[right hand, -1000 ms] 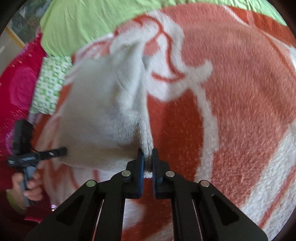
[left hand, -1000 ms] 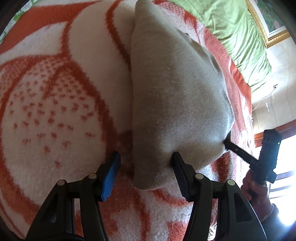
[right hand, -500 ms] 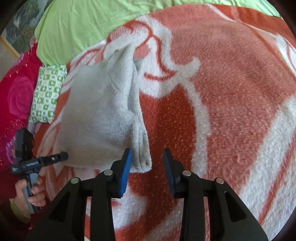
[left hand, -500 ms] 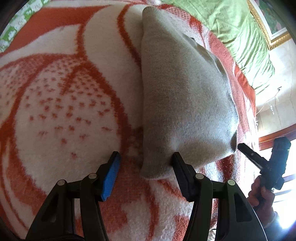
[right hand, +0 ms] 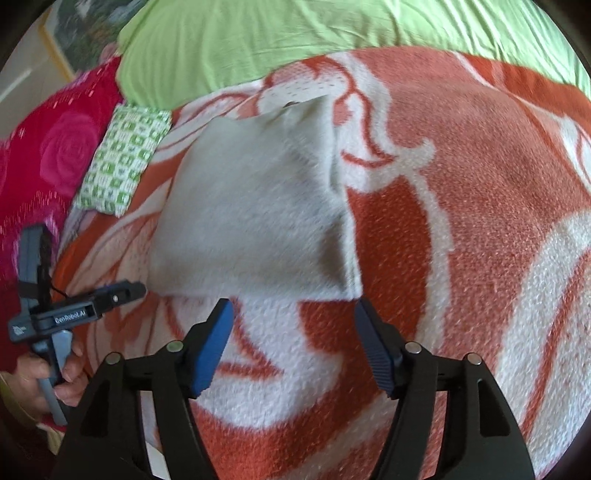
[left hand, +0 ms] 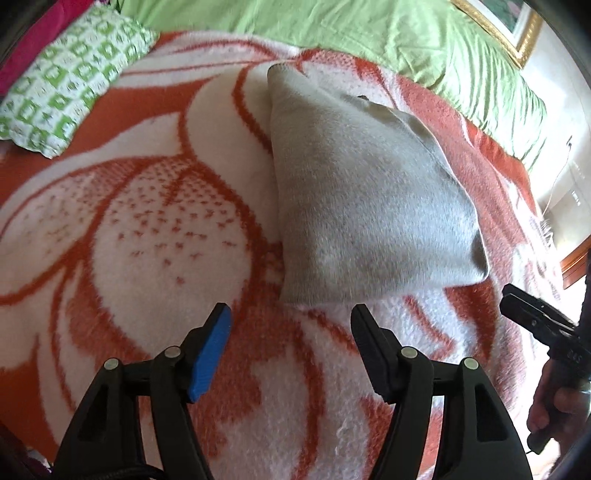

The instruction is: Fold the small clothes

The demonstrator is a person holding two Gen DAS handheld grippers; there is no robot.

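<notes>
A grey knitted garment (left hand: 369,206) lies folded into a flat wedge on the orange and white blanket (left hand: 147,229). My left gripper (left hand: 290,317) hovers just short of its near corner. The jaws are opening and nothing is between them. In the right wrist view the same garment (right hand: 258,206) lies just past my right gripper (right hand: 292,310), whose jaws are also opening with nothing between them. The right gripper (left hand: 535,321) shows at the right edge of the left wrist view. The left gripper (right hand: 122,291) shows at the garment's left corner in the right wrist view, not touching it.
A green and white patterned pillow (left hand: 66,74) lies at the blanket's far left. A green sheet (left hand: 369,29) covers the bed behind it. A red rose-print cover (right hand: 48,155) lies beyond the pillow. A gold picture frame (left hand: 517,29) leans at the back. A hand (right hand: 55,373) holds the left gripper.
The right gripper let go of the garment's corner and opened wide. Both grippers drew back and rose, so the garment now lies beyond their tips.
</notes>
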